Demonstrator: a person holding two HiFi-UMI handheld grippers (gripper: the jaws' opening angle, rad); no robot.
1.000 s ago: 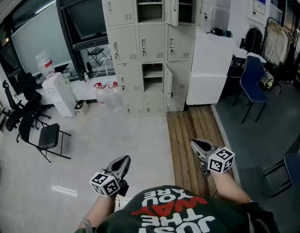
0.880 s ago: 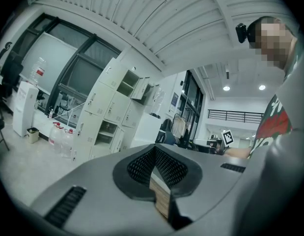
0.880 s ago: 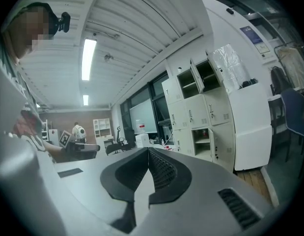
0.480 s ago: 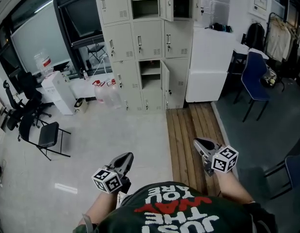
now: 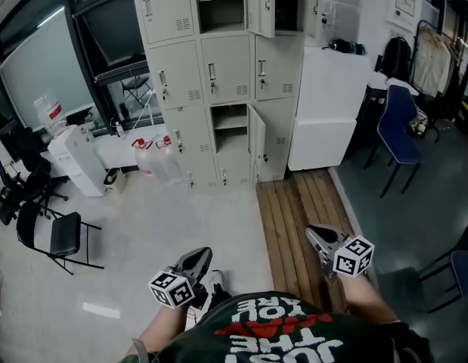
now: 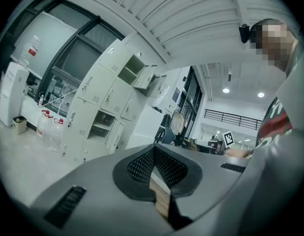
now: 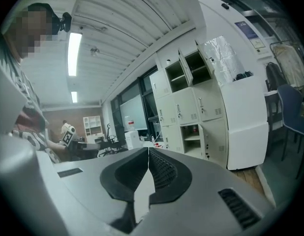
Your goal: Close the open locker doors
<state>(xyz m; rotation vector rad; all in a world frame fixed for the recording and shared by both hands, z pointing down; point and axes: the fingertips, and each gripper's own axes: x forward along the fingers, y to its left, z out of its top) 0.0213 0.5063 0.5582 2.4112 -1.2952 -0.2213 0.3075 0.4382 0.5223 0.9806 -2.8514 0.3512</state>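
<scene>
Locker doors [image 5: 258,144]: found open on the locker bank [image 5: 181,74] at the far side of the room, well apart from both grippers.

One lower door [image 5: 256,153] of the middle column is seen swung out beside its open compartment, and top-row doors [image 5: 264,6] are likewise left ajar. Each is held upright by its hinges, long axis vertical, free edge pointing out into the room towards the wooden floor strip [image 5: 302,210]. The white cabinet [image 5: 328,104] is set just beside the bank's right end. The left gripper [image 5: 202,252] and right gripper [image 5: 311,230] are carried low and about level, aimed at the bank. Both are clenched, jaws together, with nothing between them. This is judged a suitable posture for pushing a door panel rather than grasping it. No door has been reached.
</scene>
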